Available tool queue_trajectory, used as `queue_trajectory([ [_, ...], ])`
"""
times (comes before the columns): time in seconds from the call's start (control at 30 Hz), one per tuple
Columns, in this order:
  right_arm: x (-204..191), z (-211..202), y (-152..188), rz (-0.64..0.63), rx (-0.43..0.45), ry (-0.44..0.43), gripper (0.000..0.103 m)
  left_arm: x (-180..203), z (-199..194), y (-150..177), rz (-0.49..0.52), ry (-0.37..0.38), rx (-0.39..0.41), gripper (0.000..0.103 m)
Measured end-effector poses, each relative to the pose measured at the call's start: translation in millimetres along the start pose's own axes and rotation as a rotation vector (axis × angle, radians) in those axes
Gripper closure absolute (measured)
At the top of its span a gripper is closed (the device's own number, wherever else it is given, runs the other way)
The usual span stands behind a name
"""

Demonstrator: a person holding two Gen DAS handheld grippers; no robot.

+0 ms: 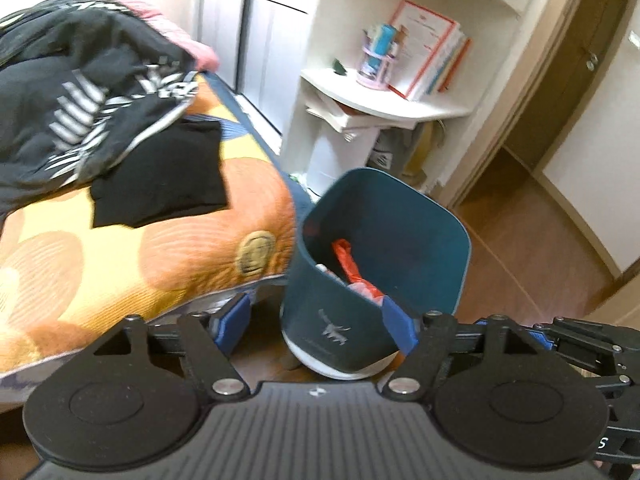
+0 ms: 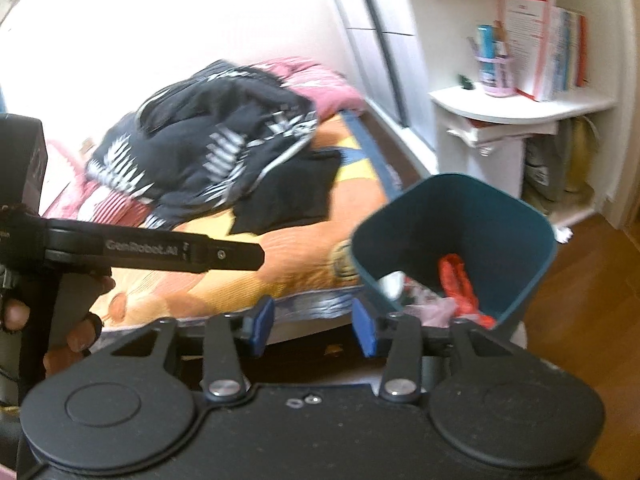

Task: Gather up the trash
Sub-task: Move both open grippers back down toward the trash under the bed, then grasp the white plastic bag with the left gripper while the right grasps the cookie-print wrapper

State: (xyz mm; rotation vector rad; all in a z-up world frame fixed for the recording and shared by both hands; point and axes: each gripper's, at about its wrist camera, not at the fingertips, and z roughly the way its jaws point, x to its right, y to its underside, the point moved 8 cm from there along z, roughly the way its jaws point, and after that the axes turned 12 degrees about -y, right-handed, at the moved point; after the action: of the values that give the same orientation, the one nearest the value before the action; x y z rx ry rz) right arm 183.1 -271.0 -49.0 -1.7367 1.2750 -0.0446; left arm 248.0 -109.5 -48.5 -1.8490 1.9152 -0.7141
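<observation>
Bedroom floor | teal bin [image 1: 380, 240] beside bed [image 1: 160, 240] | both claws apart, seemingly empty, just before bin

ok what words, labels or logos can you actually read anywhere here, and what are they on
"GenRobot.AI": on the black arm of the left gripper, seen from the right wrist view.
"S": a lone white letter on the right gripper's body, rest cut off.
Animal logo on the bin: small line under it too blurred.
Red-bordered sheet on the shelf: print too small.
</observation>
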Motion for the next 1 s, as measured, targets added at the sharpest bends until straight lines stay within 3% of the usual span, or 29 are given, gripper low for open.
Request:
queue_trajectory([
  [0.27,-44,35,15,-0.068,-0.065,-0.085,0.051,-81,-18,28,-0.122,-0.067,0.013,0.019],
  [0.43,-63,70,34,-0.091,-0.141,-0.128,0.05,-135,-4,52,-0.228,-0.118,-0.019,0.017],
  [0.53,-67,99,52,-0.092,-0.207,-0.146,0.049,-164,14,70,-0.276,-0.147,-0.052,0.009],
  [0.73,-60,171,98,-0.167,-0.358,-0.148,0.049,-211,77,116,-0.371,-0.197,-0.195,0.009],
  [1.0,-19,270,182,-0.193,-0.65,-0.115,0.049,-243,192,178,-0.442,-0.281,-0.426,0.009],
])
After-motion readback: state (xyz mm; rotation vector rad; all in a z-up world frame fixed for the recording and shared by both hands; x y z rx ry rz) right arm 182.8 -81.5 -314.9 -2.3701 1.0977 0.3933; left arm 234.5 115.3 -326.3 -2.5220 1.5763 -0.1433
